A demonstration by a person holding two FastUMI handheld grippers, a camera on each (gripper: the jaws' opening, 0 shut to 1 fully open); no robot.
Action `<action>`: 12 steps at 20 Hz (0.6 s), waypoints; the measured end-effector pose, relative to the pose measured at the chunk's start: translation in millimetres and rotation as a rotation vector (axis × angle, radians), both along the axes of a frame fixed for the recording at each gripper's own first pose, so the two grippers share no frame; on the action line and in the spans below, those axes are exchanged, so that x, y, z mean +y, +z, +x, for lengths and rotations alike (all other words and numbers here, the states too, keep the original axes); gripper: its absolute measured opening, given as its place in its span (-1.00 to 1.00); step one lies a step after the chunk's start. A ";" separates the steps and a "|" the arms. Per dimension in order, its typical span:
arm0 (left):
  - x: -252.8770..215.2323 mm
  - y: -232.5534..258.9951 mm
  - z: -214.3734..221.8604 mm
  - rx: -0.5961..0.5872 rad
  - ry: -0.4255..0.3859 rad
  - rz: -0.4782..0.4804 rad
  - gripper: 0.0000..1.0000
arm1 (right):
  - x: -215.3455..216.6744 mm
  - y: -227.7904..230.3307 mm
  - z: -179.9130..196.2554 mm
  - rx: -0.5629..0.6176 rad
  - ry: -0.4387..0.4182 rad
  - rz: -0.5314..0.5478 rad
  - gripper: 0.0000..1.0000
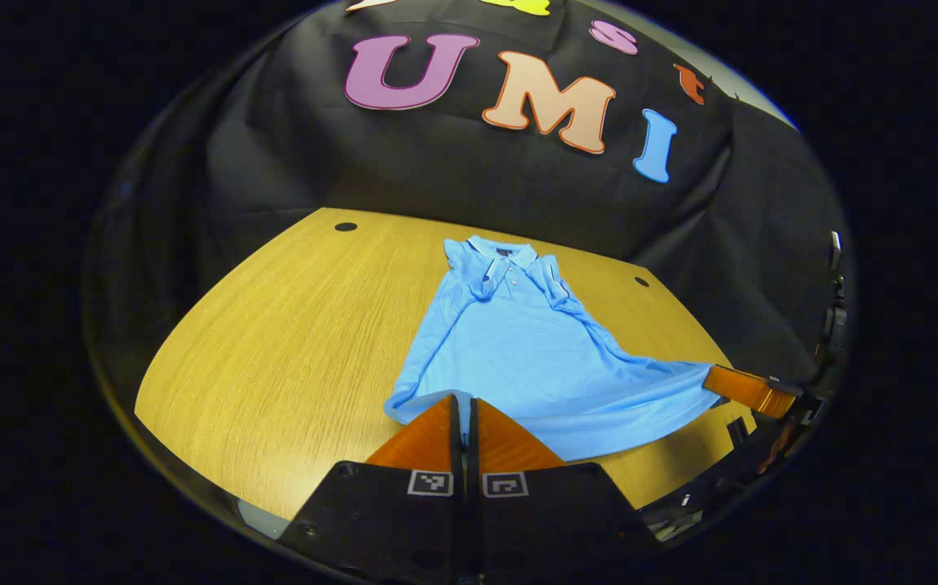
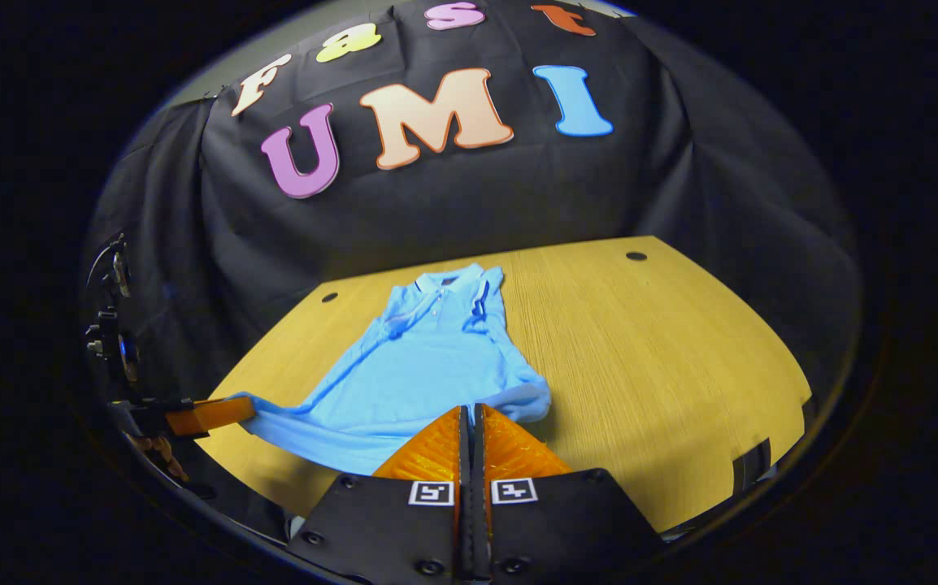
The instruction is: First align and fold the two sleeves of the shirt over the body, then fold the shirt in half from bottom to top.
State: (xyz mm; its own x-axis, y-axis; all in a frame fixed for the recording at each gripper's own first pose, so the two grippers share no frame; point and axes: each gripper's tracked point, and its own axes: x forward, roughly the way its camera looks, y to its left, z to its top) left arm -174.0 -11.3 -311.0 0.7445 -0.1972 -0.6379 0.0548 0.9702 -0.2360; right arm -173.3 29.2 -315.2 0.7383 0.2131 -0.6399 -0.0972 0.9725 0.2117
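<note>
A light blue polo shirt [image 1: 518, 349] lies flat on the wooden table [image 1: 290, 341], collar [image 1: 501, 256] at the far end and both sleeves folded in over the body. In the left gripper view my left gripper [image 1: 462, 400] is shut on the near left corner of the hem. My right gripper [image 1: 717, 378] pinches the hem's other corner, pulling it out to the right. In the right gripper view the shirt [image 2: 428, 366] stretches between my right gripper [image 2: 469, 410], shut on the hem, and my left gripper [image 2: 233, 409] at the far left.
Bare wooden table [image 2: 664, 349] spreads on both sides of the shirt. Small dark holes [image 1: 345, 227] [image 2: 636, 256] mark the tabletop near its far corners. Black cloth wall stands right behind the table's far edge.
</note>
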 end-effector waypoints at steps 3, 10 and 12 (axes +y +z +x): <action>12.8 16.4 29.0 -0.037 -0.002 0.019 -1.00 | 10.2 21.7 35.3 -0.068 0.003 0.004 -0.95; 22.2 50.1 135.3 -0.101 -0.001 0.044 -1.00 | 29.6 38.2 127.7 -0.128 0.010 0.033 -0.96; 21.4 54.0 167.6 -0.111 -0.003 0.060 -1.00 | 29.9 35.2 155.0 -0.137 0.003 0.043 -0.95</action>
State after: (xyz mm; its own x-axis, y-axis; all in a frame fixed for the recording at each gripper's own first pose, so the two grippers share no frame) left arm -6.4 10.1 -257.0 0.8108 -0.1640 -0.5618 0.0808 0.9821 -0.1702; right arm -18.3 59.1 -280.0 0.8174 0.2406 -0.5235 -0.1311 0.9625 0.2376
